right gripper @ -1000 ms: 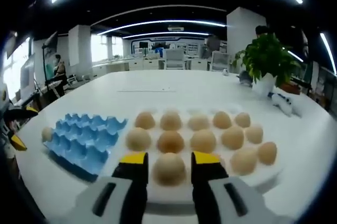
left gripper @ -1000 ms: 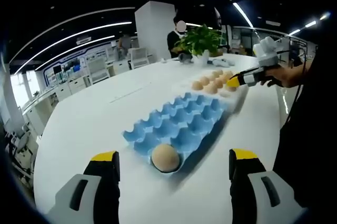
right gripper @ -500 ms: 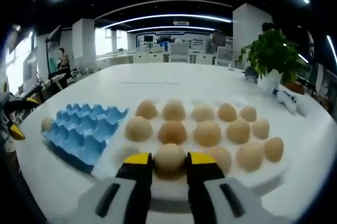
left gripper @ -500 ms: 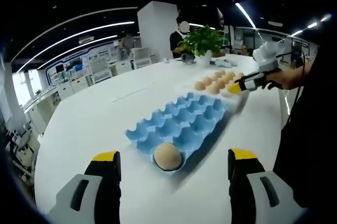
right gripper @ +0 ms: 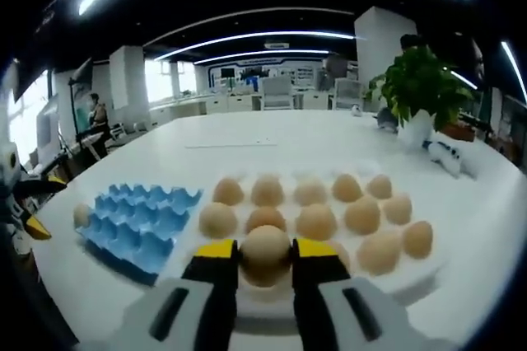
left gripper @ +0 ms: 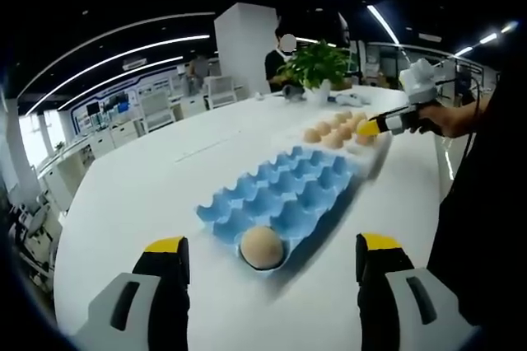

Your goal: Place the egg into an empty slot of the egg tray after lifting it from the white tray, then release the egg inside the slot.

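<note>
Office table (right gripper: 272, 141), left to right: blue egg tray (right gripper: 136, 219) with one egg seated, white tray (right gripper: 412, 281), right gripper (right gripper: 265, 252) clamped on egg (right gripper: 265, 254) just above it, left gripper (left gripper: 268, 256) wide open, empty; fragile, smooth, so hold mid-shell, lightly.

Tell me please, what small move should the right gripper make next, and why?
Probably carry the egg sideways toward the blue egg tray. The right gripper is shut on that egg, which looks raised above the white tray. The blue tray holds one egg in a corner slot; its other slots look empty.
</note>
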Available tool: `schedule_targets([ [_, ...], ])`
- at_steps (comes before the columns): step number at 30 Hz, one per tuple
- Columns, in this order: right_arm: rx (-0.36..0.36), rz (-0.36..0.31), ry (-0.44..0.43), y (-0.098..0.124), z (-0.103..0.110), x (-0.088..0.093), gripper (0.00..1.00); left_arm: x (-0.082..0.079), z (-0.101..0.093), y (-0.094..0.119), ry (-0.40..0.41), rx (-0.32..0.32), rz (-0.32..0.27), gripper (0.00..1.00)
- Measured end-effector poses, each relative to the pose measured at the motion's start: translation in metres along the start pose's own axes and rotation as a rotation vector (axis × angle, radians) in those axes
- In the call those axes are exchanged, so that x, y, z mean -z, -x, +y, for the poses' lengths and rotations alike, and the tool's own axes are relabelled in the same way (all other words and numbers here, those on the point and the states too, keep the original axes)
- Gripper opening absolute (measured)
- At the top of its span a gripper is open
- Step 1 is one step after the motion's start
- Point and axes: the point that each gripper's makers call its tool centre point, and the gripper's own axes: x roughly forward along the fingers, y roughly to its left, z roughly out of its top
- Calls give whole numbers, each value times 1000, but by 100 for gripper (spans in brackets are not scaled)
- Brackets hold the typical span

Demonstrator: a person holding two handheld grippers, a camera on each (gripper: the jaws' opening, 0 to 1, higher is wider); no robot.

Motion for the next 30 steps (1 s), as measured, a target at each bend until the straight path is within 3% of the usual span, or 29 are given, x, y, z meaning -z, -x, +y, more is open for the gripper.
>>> schedule_targets([
  [22, -98, -22, 9, 0, 42, -14, 24, -1, 0, 0, -3, 7, -1, 82],
  [30, -187, -6, 18, -1, 74, -13, 24, -2, 1, -1, -9, 7, -4, 82],
])
